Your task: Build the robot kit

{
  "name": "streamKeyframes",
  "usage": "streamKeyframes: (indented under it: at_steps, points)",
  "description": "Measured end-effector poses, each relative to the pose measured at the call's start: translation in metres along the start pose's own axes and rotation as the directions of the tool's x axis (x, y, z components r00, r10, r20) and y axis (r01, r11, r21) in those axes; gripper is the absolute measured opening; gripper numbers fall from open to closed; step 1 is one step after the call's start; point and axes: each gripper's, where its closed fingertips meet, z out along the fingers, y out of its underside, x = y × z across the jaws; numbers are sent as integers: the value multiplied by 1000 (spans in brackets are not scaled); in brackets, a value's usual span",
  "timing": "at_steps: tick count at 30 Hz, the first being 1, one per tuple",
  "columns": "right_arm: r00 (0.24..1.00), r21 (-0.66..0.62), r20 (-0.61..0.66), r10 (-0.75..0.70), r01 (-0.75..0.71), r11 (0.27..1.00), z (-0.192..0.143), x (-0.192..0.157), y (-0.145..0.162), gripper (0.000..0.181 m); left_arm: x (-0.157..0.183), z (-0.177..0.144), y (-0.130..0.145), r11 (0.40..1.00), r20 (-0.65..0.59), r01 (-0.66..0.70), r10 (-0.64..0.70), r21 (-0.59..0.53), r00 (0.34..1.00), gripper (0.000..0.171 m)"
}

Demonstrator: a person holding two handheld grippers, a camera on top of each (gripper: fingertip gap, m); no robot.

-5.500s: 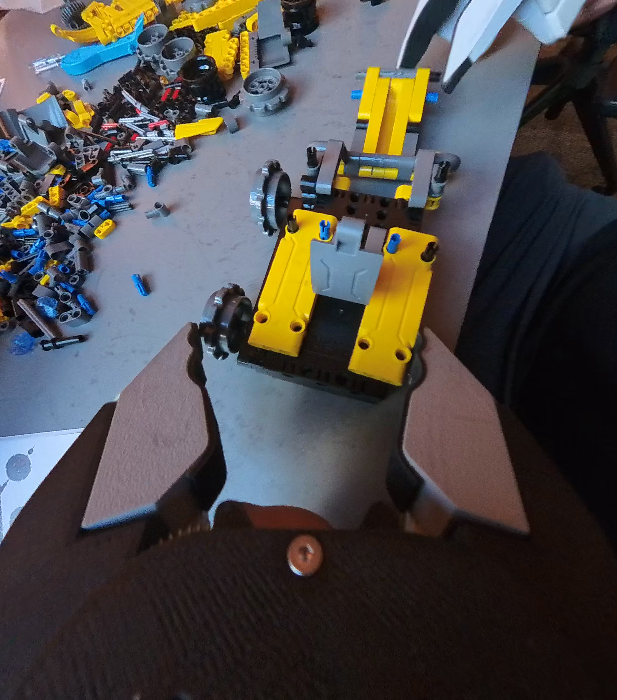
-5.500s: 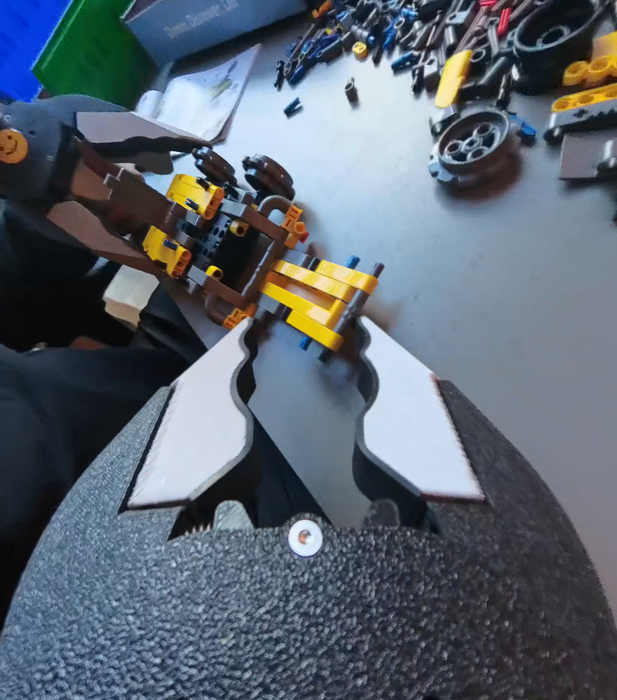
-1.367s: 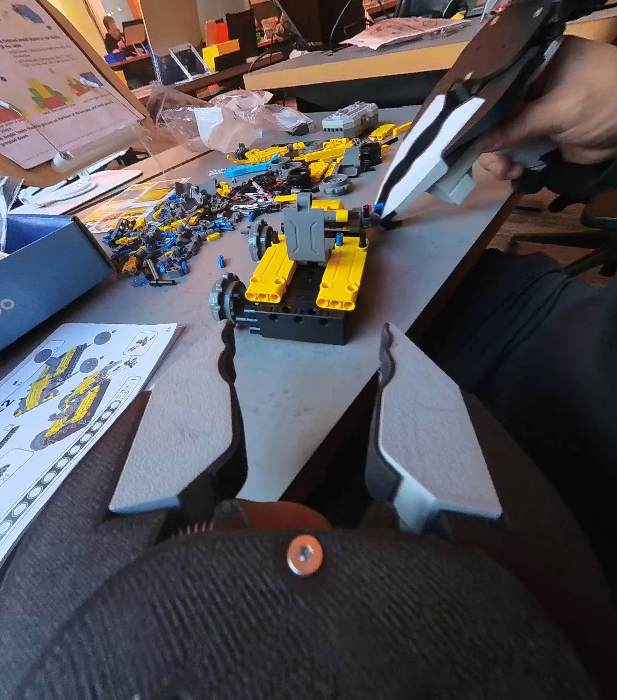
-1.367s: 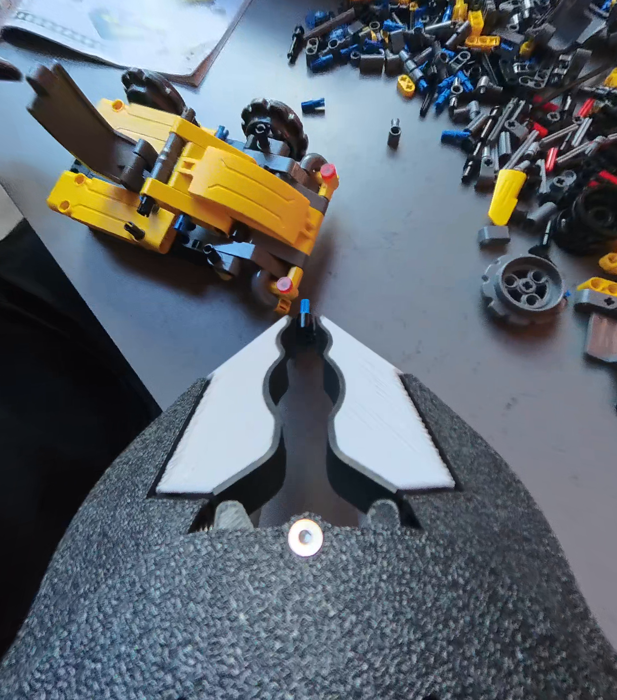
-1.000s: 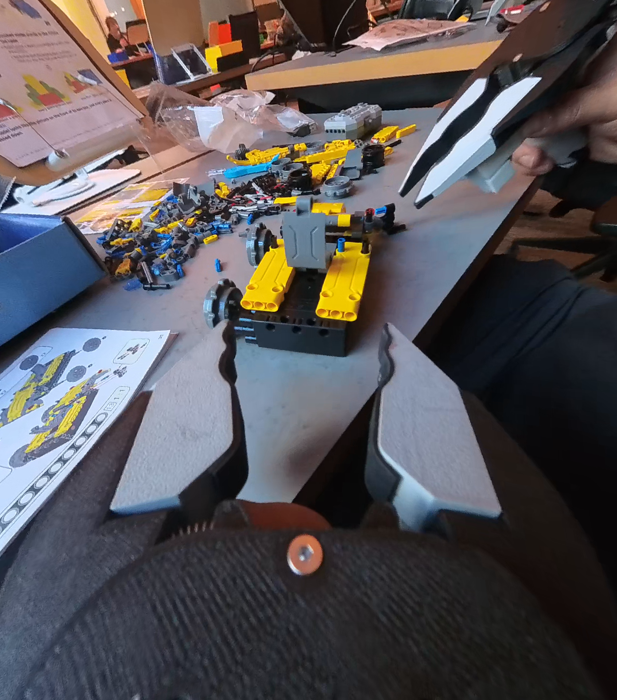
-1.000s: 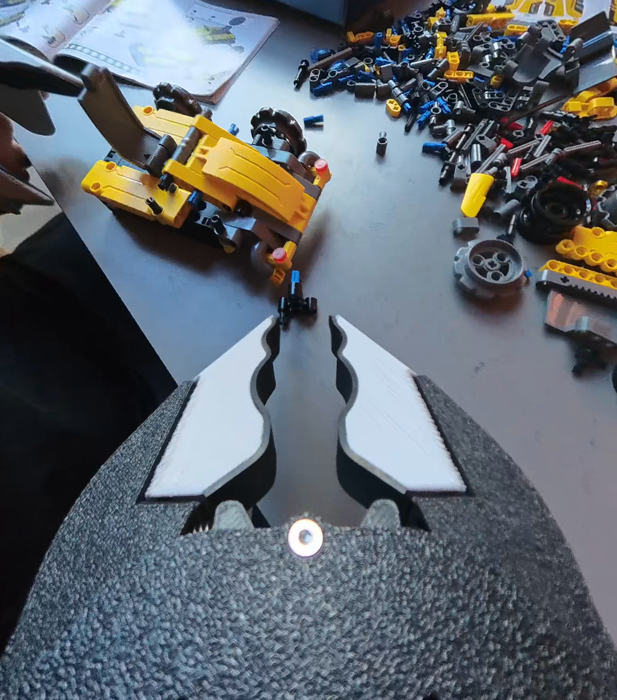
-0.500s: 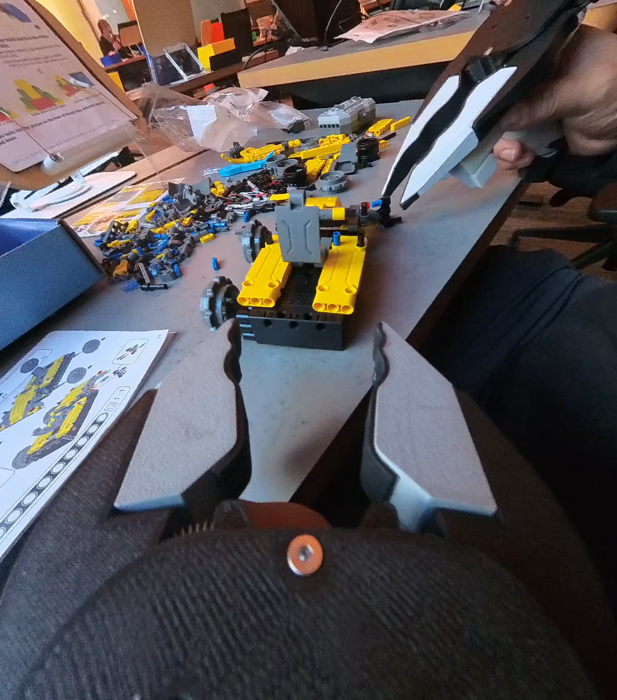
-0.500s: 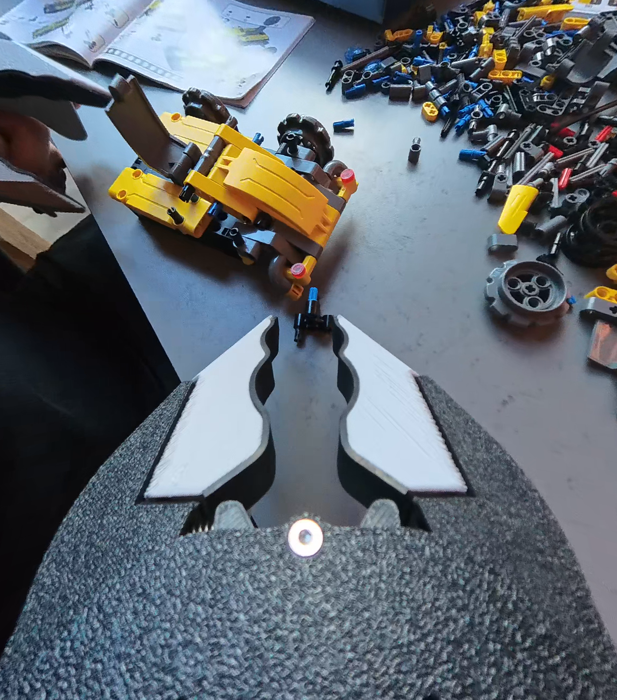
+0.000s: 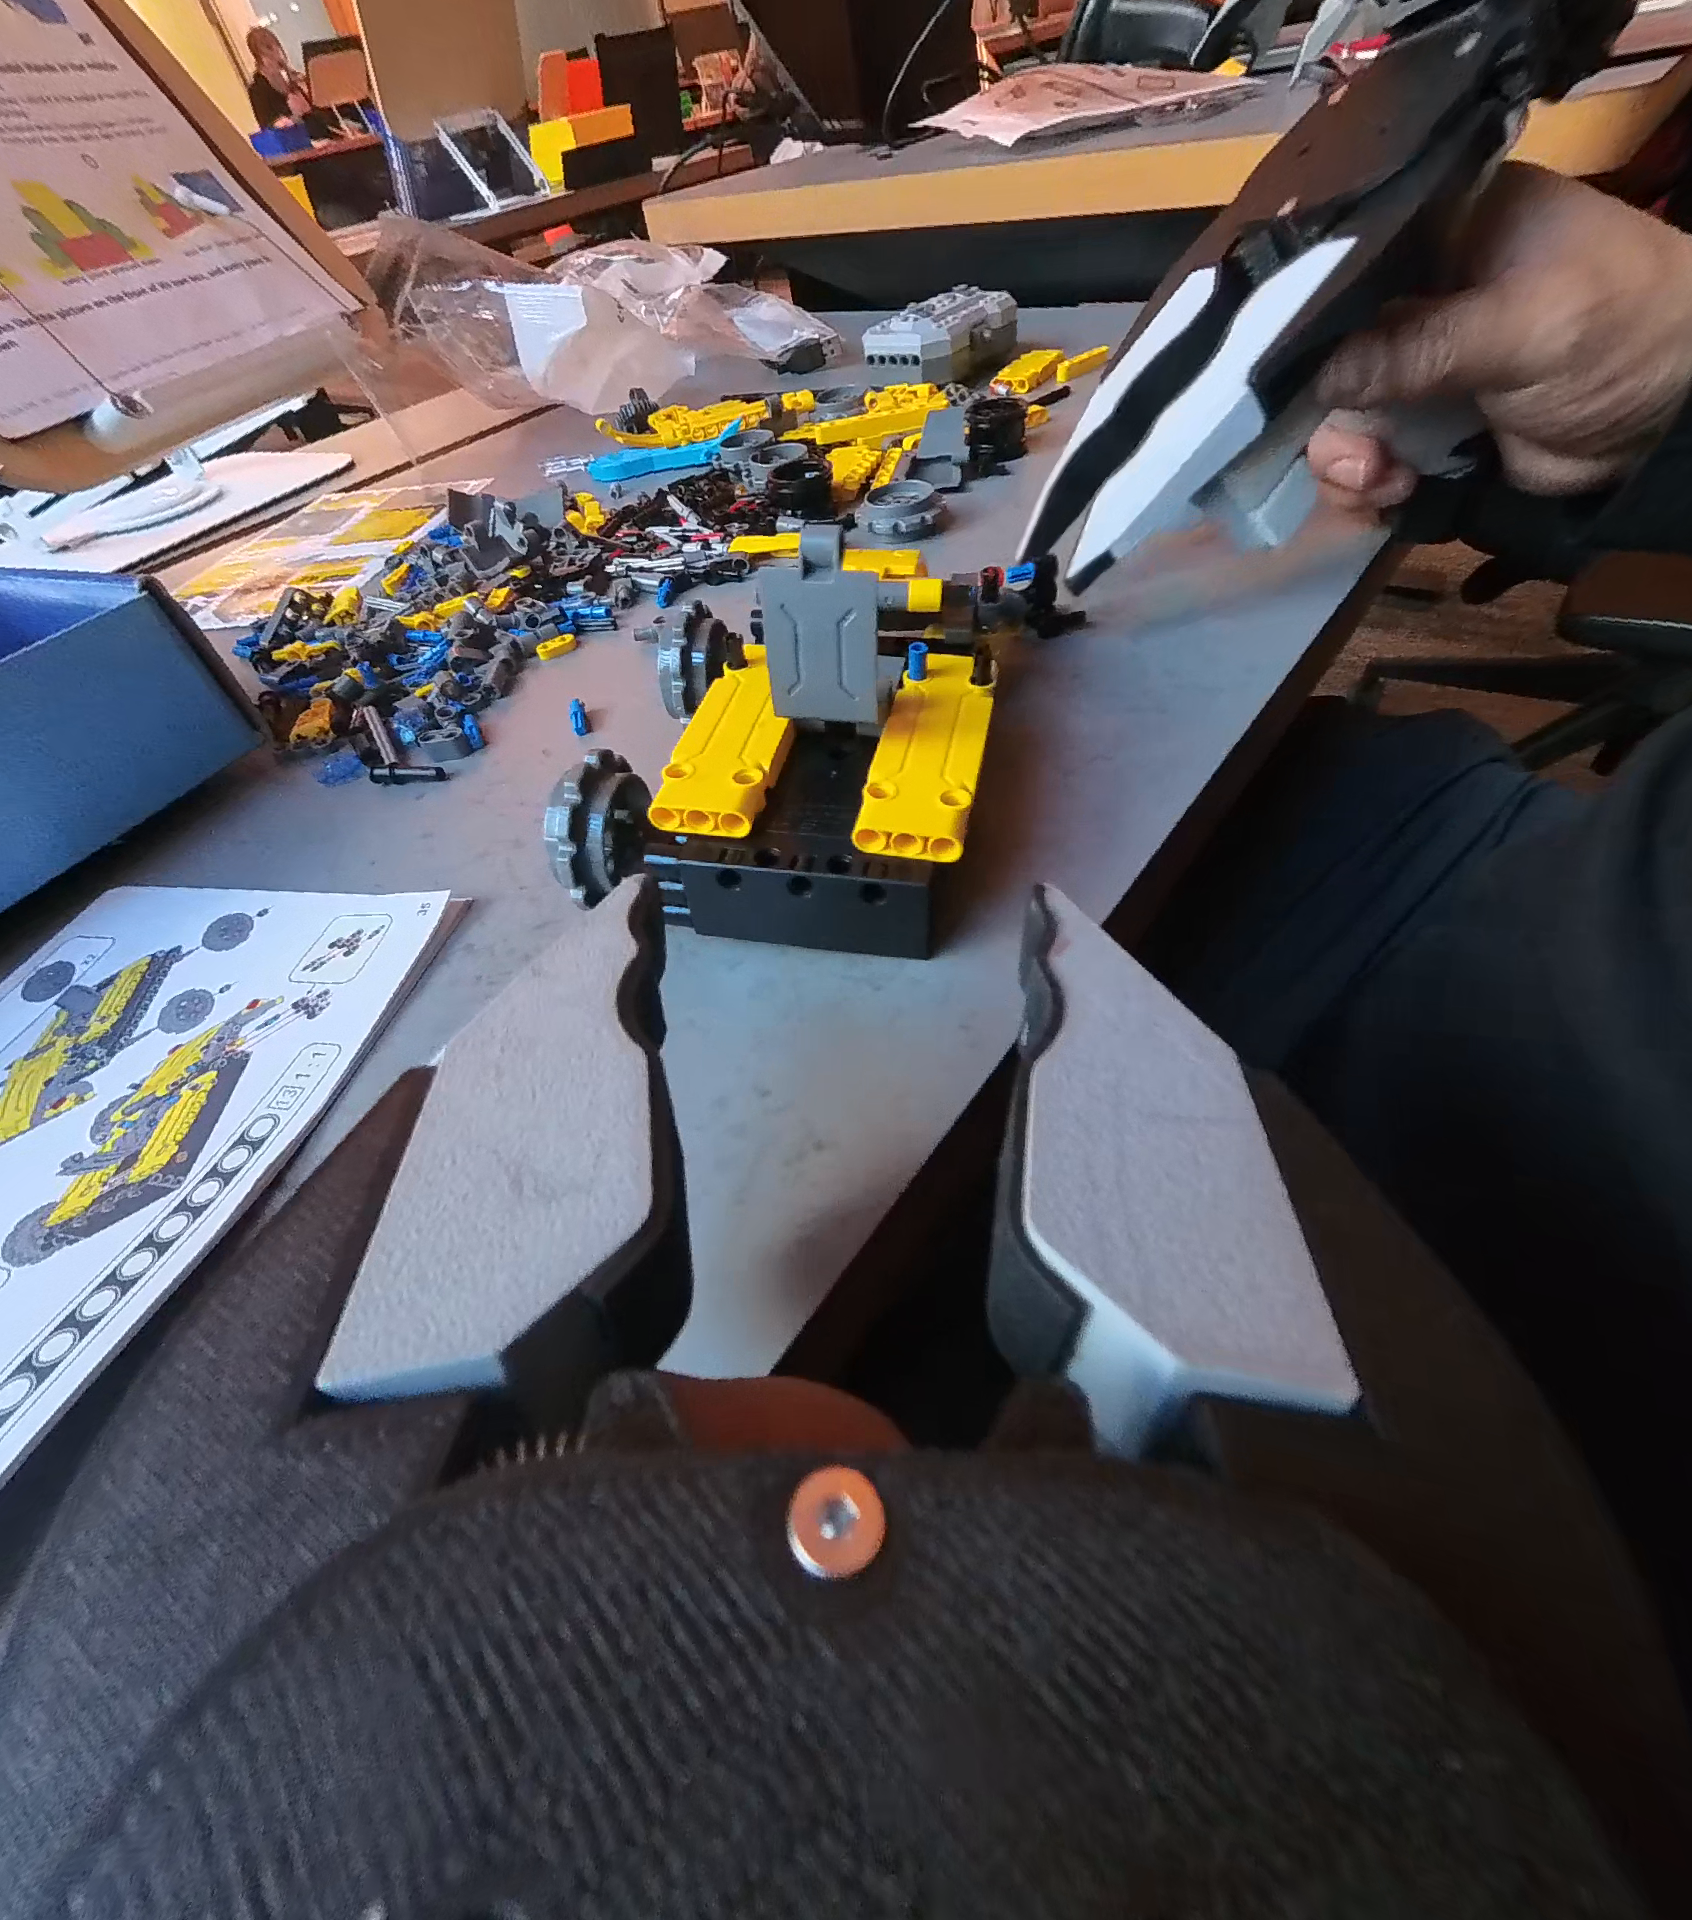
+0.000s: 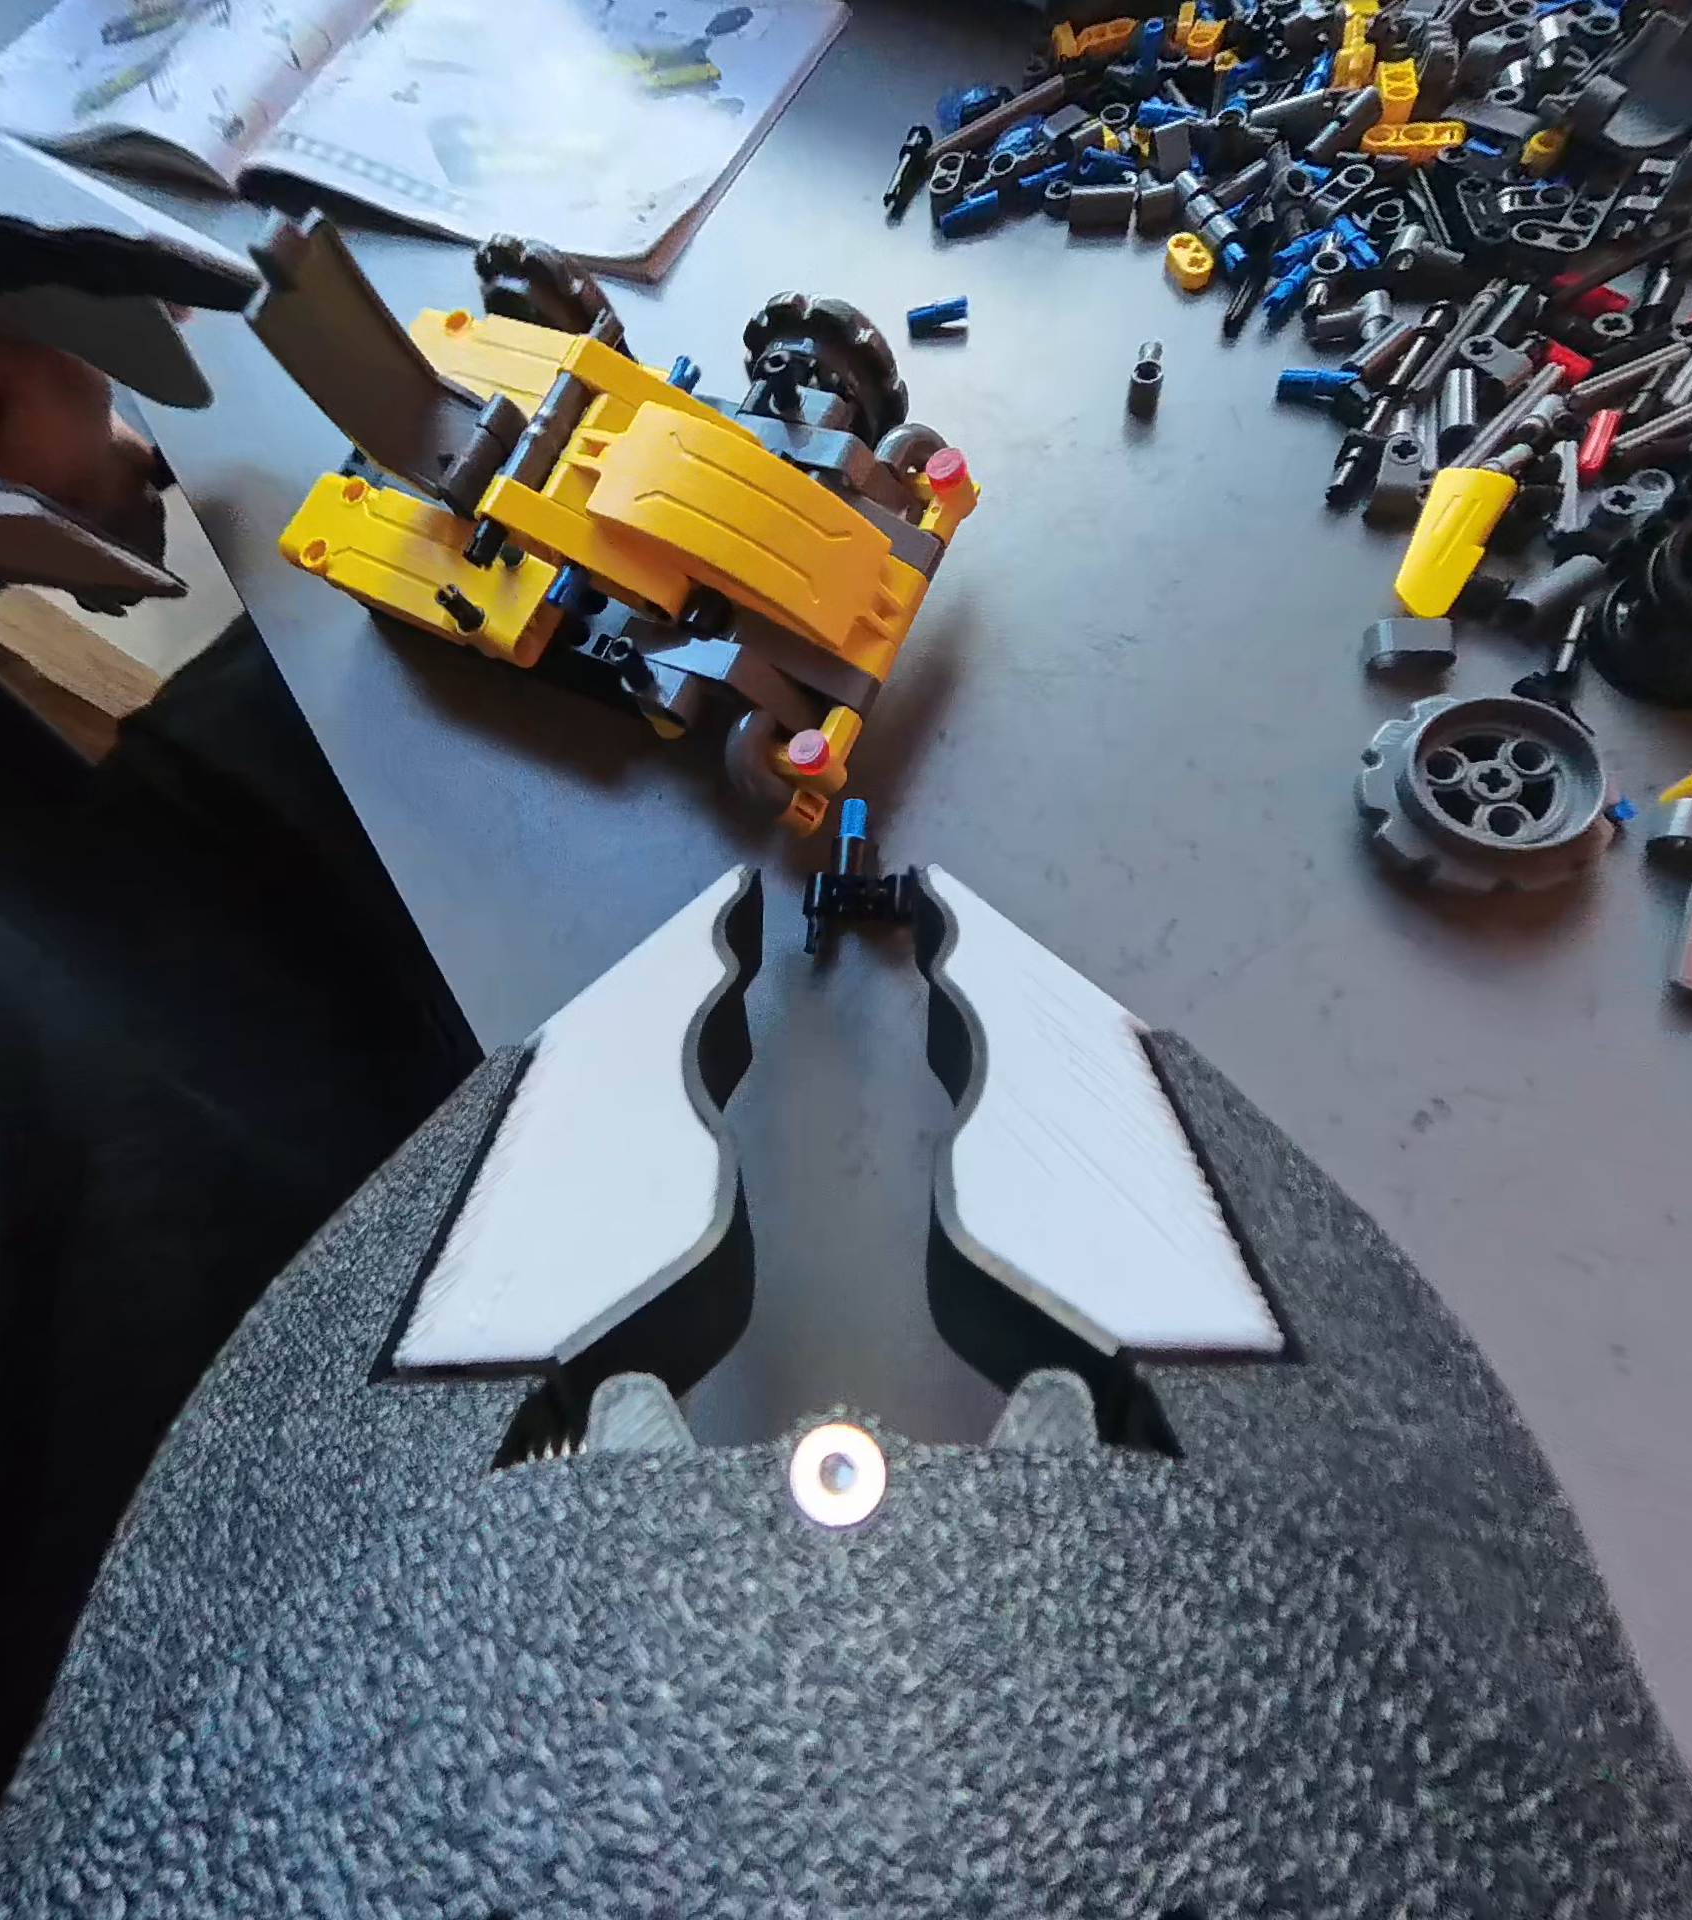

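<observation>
A part-built yellow and black brick vehicle [image 9: 811, 769] with a raised grey panel [image 9: 826, 649] stands on the grey table near its right edge; it also shows in the right wrist view [image 10: 655, 540]. My left gripper [image 9: 837, 914] is open and empty, its tips just short of the vehicle's black rear end. My right gripper [image 10: 837, 883] is open, tips low over the table on either side of a small black connector with a blue pin [image 10: 854, 878], which lies just in front of the vehicle. The right gripper [image 9: 1060, 561] and the hand holding it also show in the left wrist view.
A heap of loose small parts [image 9: 468, 644] [image 10: 1444, 208] covers the table's left side, with a grey wheel hub [image 10: 1491, 790]. An open instruction booklet [image 9: 94, 1122] [image 10: 468, 104] and a blue box [image 9: 42, 748] lie near me. The table edge [image 9: 1185, 831] runs close on the right. The tips of one gripper are about 20 cm away from the tips of the other.
The right gripper let go of the black connector with the blue pin, lifted, then came back down with its open tips around it. My left gripper closed a little and edged toward the vehicle.
</observation>
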Motion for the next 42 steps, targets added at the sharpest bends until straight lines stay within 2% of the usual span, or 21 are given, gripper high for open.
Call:
streamKeyframes:
  at_steps: [6,14,24,30,42]
  points:
    - [999,41,29,32,-33,999,-3,-1,-5,30,-1,1,0,1000,1,9,-9,-1,1000,65]
    - [997,15,62,52,-53,998,-1,-2,-2,27,-2,2,1,1000,-7,32,-32,-2,999,65]
    - [988,104,131,83,-97,990,-7,-9,-12,25,-3,1,0,999,-11,44,-44,5,999,65]
    - [989,113,134,69,-84,990,-8,-10,-13,17,-4,1,-1,999,-15,53,-52,11,999,65]
    - [985,104,153,81,-98,990,-7,-11,-12,16,-4,1,-1,997,-23,69,-68,17,997,64]
